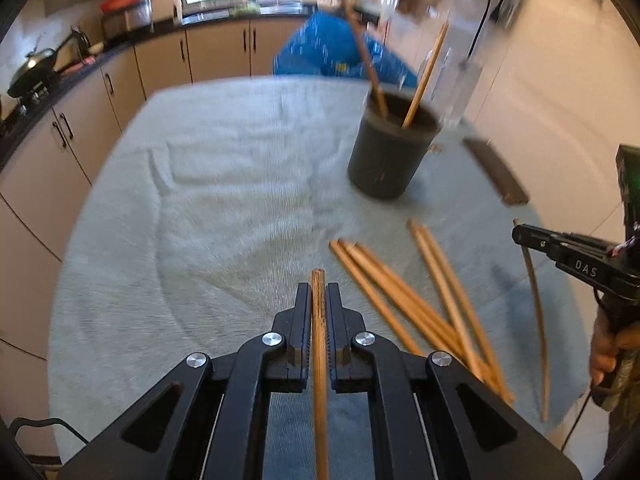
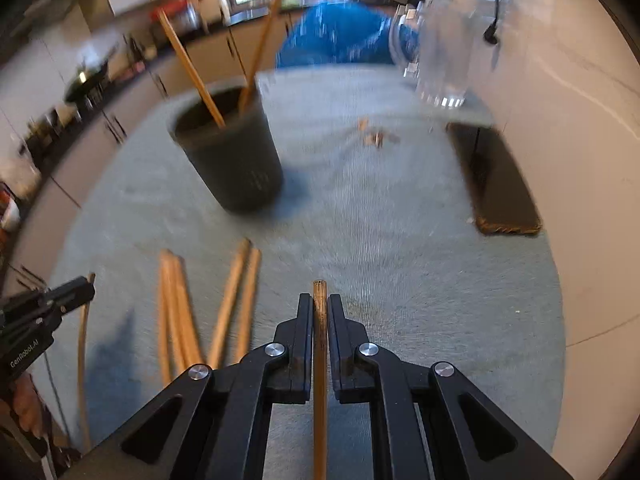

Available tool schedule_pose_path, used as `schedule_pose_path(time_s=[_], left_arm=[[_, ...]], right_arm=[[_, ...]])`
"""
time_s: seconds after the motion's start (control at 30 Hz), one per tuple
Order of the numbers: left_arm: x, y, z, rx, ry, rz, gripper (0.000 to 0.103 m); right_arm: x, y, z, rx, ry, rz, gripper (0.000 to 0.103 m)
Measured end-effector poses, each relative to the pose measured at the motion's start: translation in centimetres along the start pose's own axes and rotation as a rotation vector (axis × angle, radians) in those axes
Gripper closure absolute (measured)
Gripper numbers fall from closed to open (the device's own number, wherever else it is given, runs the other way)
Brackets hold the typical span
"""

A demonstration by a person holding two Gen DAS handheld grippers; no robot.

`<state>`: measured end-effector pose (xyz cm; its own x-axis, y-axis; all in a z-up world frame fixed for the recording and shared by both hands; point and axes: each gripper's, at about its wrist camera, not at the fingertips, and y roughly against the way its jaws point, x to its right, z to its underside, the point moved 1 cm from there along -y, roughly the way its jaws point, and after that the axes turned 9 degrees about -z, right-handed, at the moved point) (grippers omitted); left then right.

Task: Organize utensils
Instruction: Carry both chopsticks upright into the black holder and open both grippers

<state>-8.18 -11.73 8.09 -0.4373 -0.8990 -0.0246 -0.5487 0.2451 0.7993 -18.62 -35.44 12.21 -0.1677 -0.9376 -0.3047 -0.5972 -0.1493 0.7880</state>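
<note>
Chopsticks (image 1: 319,340), (image 2: 320,344), light, stiff and probably slippery, are being pinched near one end by each gripper's jaws.

Wide bare cloth (image 1: 208,200) left of the cup (image 1: 390,148) — open passage, loose chopsticks (image 1: 404,300) scattered near the front edge, two sticks (image 2: 224,60) leaning out of the cup's mouth, clear jug (image 2: 444,40) and dark mat (image 2: 500,184) along the wall side — tighter there.
</note>
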Motion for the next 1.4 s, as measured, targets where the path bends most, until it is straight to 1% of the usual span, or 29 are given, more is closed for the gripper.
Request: schedule_pose_path(time_s=[0.13,0.3,0.53,0.6,0.8,0.97,1.1,1.23,1.3,1.4], left_arm=[[0.0,3.5,0.1,0.099,0.026,0.027,0.097],[0.7,7.8,0.6,0.204,0.054,0.049,0.097],[0.4,12.3,0.8,0.343,0.085,0.051,0.097],[0.4,13.3,0.7,0.370,0.084,0.062,0.097],[0.2,15.0,-0.3,0.403,0.086,0.093,0.097],[0.0,15.9,-1.8,0.437,0.095,0.117,0.097],[-0.1,16.4,-3.9,0.468,0.089,0.124,0.097],[-0.1,16.2,-7.1,0.473,0.080,0.135,0.097],[-0.1,16.0,-8.8,0.470,0.083,0.141,0.097],[0.1,15.9,-11.8,0.500,0.083,0.139,0.097]], right_arm=[[-1.1,3.6,0.8,0.111,0.013,-0.024,0.096],[-2.9,7.0,1.7,0.213,0.043,-0.039,0.096],[-4.4,9.6,2.0,0.305,0.072,-0.071,0.096],[-4.6,10.2,2.0,0.324,0.078,-0.079,0.096],[-5.0,12.4,1.3,0.404,0.073,-0.108,0.096],[-5.0,13.7,-0.3,0.468,0.067,-0.109,0.096],[-4.8,14.0,-2.4,0.506,0.053,-0.107,0.096],[-4.3,13.8,-5.3,0.551,0.020,-0.096,0.096],[-3.8,13.6,-7.2,0.578,-0.013,-0.112,0.096],[-3.3,13.2,-10.6,0.629,-0.070,-0.162,0.096]])
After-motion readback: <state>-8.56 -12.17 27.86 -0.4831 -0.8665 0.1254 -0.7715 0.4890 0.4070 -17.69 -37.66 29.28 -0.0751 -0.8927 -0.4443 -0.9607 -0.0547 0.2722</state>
